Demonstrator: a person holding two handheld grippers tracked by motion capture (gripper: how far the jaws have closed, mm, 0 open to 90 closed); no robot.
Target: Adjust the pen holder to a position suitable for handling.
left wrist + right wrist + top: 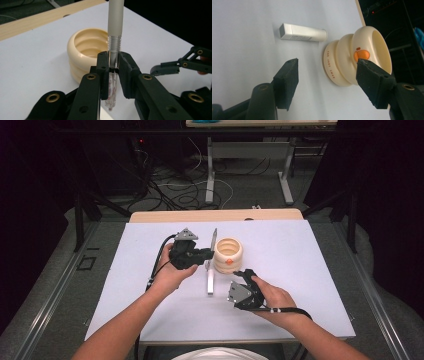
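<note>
1. Pen (115, 22) stands upright, clamped at its clear threaded part by the left gripper (113, 72), at nine o'clock of the holder (228, 254) and just beside it.
2. Cap (303, 33) lies flat on the table (300, 270), at seven o'clock of the holder.
3. Right gripper (327, 82), jaws wide and empty, sits at five o'clock of the holder, near its orange button (361, 55).
</note>
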